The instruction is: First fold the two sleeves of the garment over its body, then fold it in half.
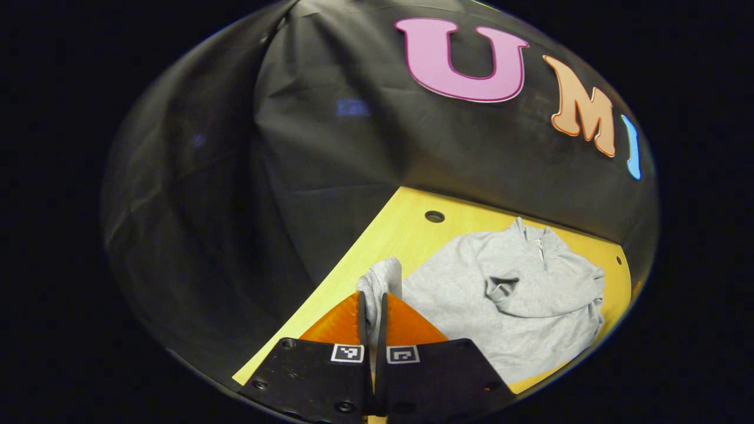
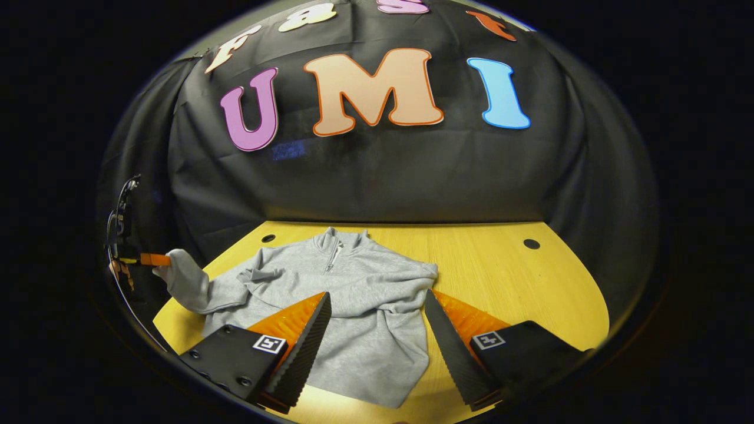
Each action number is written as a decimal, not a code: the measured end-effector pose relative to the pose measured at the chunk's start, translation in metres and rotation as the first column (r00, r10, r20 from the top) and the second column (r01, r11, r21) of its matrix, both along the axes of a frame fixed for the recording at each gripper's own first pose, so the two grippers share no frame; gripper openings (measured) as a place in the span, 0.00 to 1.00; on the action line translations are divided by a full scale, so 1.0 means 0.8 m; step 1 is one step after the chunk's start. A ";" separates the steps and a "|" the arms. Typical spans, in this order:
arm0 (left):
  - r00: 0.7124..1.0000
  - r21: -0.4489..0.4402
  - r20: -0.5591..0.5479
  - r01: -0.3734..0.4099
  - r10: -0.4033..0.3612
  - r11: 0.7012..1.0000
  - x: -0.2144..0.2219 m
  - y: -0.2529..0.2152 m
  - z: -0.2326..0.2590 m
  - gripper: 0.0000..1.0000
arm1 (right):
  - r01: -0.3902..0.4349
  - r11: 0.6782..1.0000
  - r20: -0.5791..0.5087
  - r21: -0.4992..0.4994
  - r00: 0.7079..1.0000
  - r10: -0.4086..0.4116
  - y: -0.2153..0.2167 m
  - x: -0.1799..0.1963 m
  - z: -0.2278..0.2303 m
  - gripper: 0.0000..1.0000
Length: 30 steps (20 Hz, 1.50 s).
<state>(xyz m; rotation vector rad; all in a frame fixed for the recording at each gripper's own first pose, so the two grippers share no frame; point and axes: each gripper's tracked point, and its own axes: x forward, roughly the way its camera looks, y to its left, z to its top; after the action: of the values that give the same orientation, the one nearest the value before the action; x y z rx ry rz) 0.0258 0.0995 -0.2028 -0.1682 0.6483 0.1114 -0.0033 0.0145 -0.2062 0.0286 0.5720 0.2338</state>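
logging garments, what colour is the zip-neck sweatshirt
Plain light grey sweatshirt, clearest in the right gripper view.

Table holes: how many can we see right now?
2. In the right gripper view, one hole sits at the table's back left near the sweatshirt, one hole at the back right. The sweatshirt may hide more.

Bare table [image 2: 518,282] lies open to the right of the grey garment [image 2: 359,306] and in front of its hem. Behind the garment, the booth wall [image 2: 377,182] closes off passage.
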 end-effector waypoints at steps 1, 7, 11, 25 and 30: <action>1.000 -0.003 0.015 0.018 -0.018 1.000 0.012 -0.014 0.008 0.00 | 0.010 1.000 0.000 -0.006 1.000 -0.010 -0.007 -0.002 0.000 0.99; 0.985 -0.010 0.095 0.147 -0.146 0.989 0.069 -0.107 0.051 0.00 | 0.054 0.999 -0.024 -0.002 0.998 -0.054 -0.043 -0.019 -0.006 0.99; 0.961 -0.011 0.146 0.241 -0.237 0.971 0.095 -0.179 0.083 0.00 | 0.066 0.998 -0.022 -0.005 0.998 -0.066 -0.057 -0.027 -0.006 0.99; 0.865 -0.036 0.200 0.475 -0.460 0.879 0.106 -0.396 0.116 0.00 | 0.170 0.985 -0.045 -0.008 0.984 -0.170 -0.138 -0.070 -0.008 0.96; 0.835 -0.043 0.179 0.536 -0.521 0.843 0.100 -0.463 0.103 0.00 | 0.191 0.981 -0.055 -0.026 0.980 -0.192 -0.165 -0.085 -0.011 0.98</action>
<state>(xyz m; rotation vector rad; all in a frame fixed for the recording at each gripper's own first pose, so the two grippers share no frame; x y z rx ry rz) 0.1060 -0.2709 -0.1207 -0.0788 0.5182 -0.4681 -0.0715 -0.1173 -0.2146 0.0703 0.6250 0.0400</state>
